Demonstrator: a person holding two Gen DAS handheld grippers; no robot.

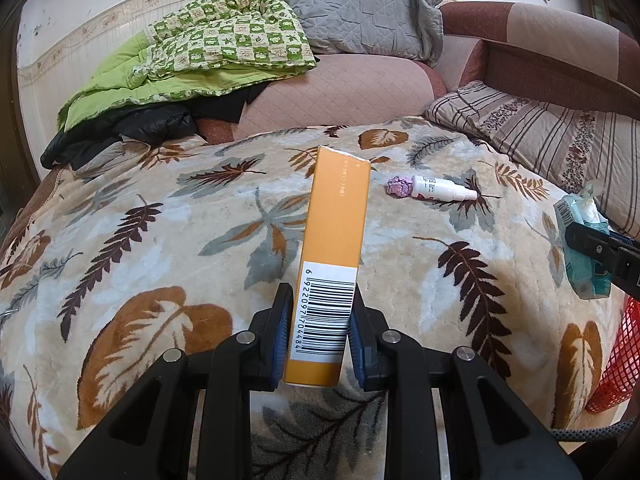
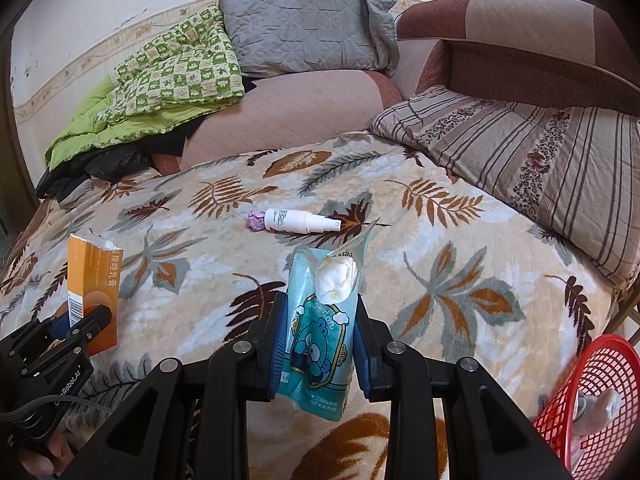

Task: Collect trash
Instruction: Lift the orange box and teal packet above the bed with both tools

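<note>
My left gripper [image 1: 320, 304] is shut on a long orange box [image 1: 334, 240] with a barcode, held above the leaf-patterned blanket [image 1: 160, 240]. The same orange box [image 2: 94, 284] and left gripper [image 2: 78, 322] show at the left of the right wrist view. My right gripper [image 2: 320, 312] is shut on a teal tissue packet [image 2: 320, 328] with white tissue bulging from its top. That teal packet [image 1: 584, 248] and right gripper [image 1: 588, 240] appear at the right edge of the left wrist view. A white spray bottle [image 2: 302, 220] and a crumpled purple wrapper [image 2: 256, 220] lie further back on the blanket.
A red mesh basket [image 2: 592, 392] stands at the lower right beside the bed, with something pale inside. Striped pillow [image 2: 520, 152] at right, green quilt [image 2: 160, 84], grey quilt [image 2: 304, 28] and black clothing [image 2: 100, 168] are piled at the back. A hand [image 2: 52, 452] holds the left gripper.
</note>
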